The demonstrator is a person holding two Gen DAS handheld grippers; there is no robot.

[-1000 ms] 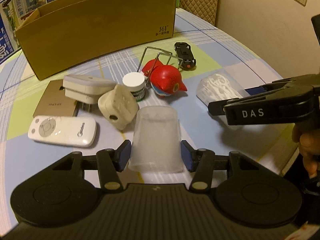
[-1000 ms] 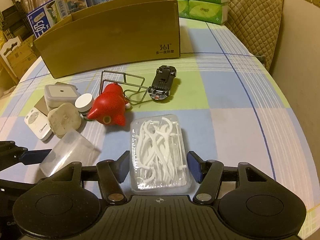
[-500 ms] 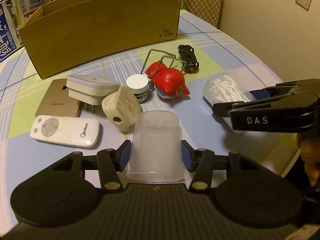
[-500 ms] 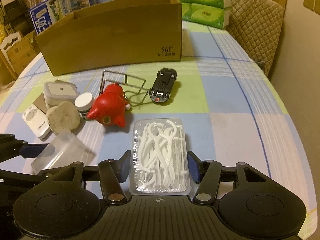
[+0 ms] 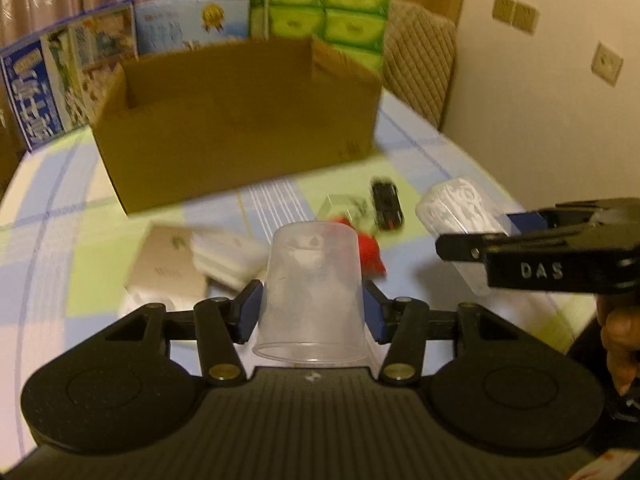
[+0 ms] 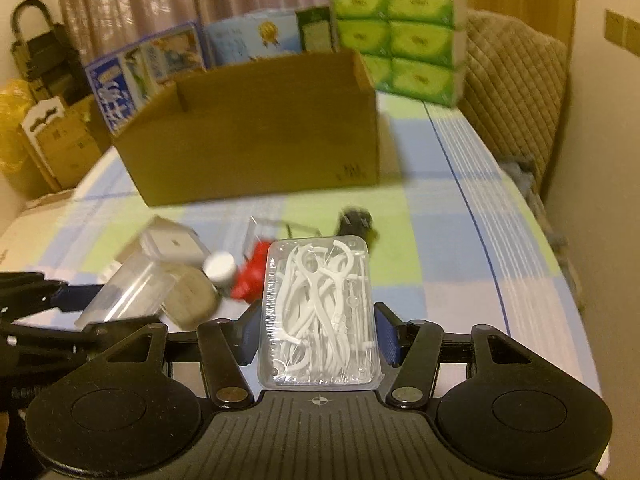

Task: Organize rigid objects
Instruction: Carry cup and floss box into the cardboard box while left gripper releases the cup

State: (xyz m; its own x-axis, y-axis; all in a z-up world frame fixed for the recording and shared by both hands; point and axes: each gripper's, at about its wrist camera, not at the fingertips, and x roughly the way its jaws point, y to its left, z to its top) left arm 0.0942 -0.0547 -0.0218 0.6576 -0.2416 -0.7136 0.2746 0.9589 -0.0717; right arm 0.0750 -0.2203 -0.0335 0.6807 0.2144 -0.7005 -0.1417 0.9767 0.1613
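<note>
The clear plastic cup [image 5: 312, 300] sat upside down, pinched between the left gripper [image 5: 312, 312] fingers, held above the desk [image 5: 60, 208]. The floss-pick box [image 6: 320, 316] was clamped lengthwise between the right gripper [image 6: 318, 332] fingers, which had just been closing on it. Both faced the cardboard box [image 6: 256, 136], probably their destination.

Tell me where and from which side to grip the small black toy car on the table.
Grip the black toy car across its two long sides, near the middle of the body, coming down from above. It lies flat on the tablecloth, long and narrow, so the short width fits between the fingers. Its right side is free; the wire rack sits close on its left, so keep that finger tight to the car.
</note>
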